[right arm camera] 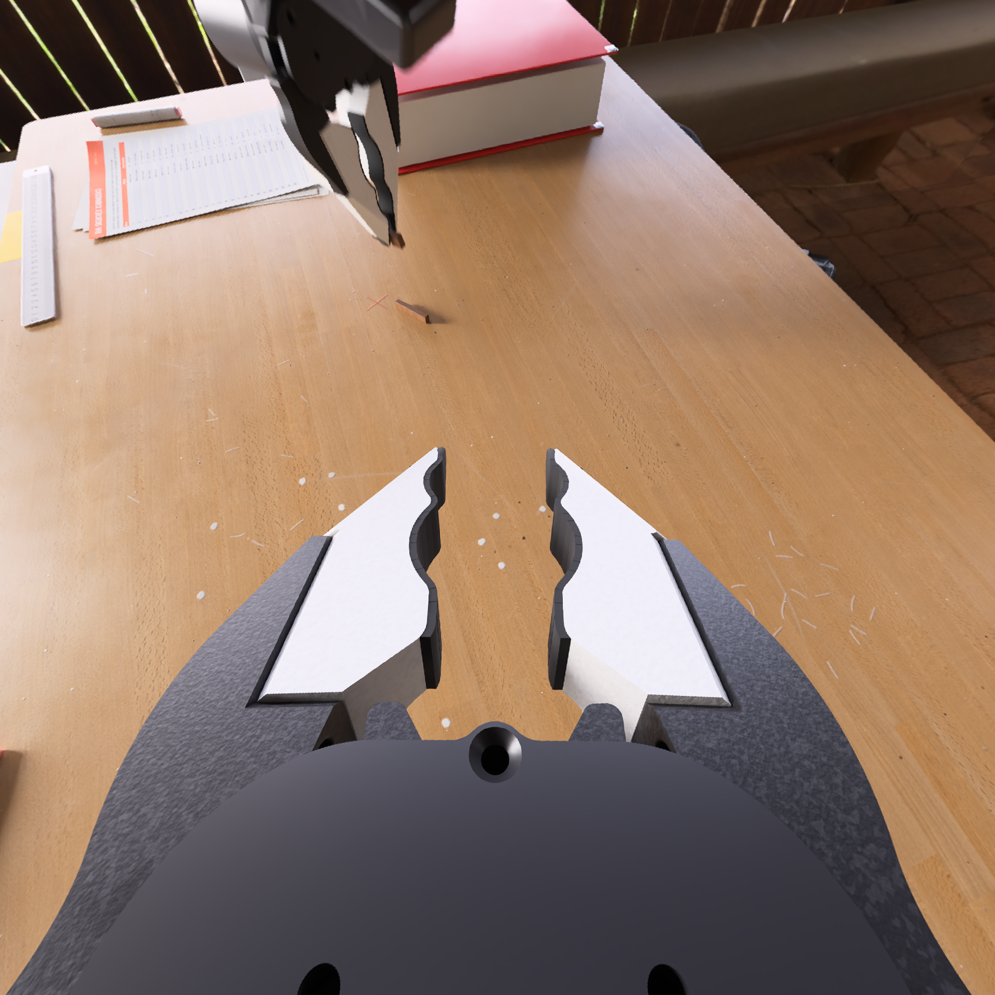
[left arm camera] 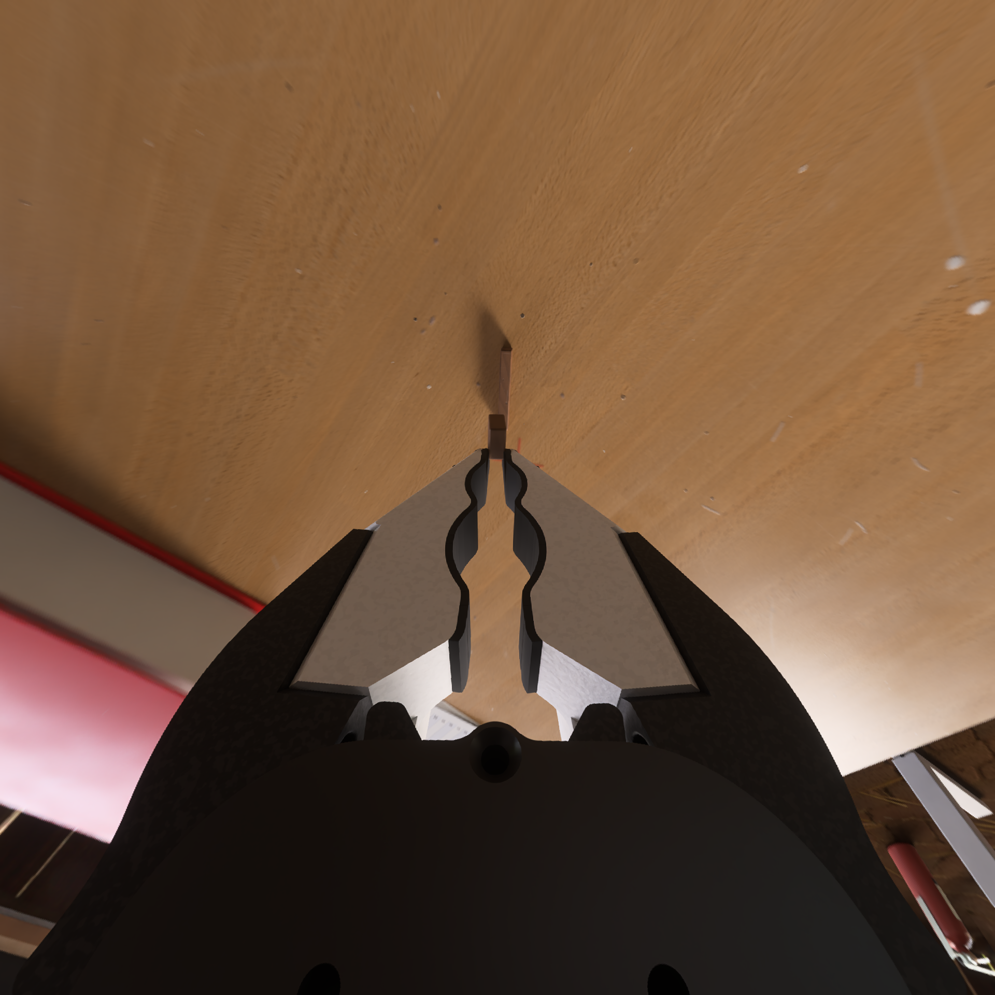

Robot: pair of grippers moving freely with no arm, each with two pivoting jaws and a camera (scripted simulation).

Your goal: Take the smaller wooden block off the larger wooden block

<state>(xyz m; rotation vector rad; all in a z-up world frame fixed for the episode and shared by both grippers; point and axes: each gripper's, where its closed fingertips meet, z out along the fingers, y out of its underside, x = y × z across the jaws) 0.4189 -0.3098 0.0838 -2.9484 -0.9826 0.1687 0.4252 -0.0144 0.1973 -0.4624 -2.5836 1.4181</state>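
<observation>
Left gripper [right arm camera: 396, 239] pinches the small block [left arm camera: 496, 433] above the big block [right arm camera: 413, 311], right gripper [right arm camera: 495, 457] spread; thin tip grip, 1 jolt & it'd probably drop.

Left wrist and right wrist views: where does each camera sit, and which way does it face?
Left wrist view: on the left gripper, looking steeply down at the table; its own fingers pinch the smaller block above the larger block.
Right wrist view: on the right gripper, low, facing along the table toward a red book and papers; its own fingers are open and empty.
Shared: both show the left gripper, both blocks and a red cross mark.
</observation>
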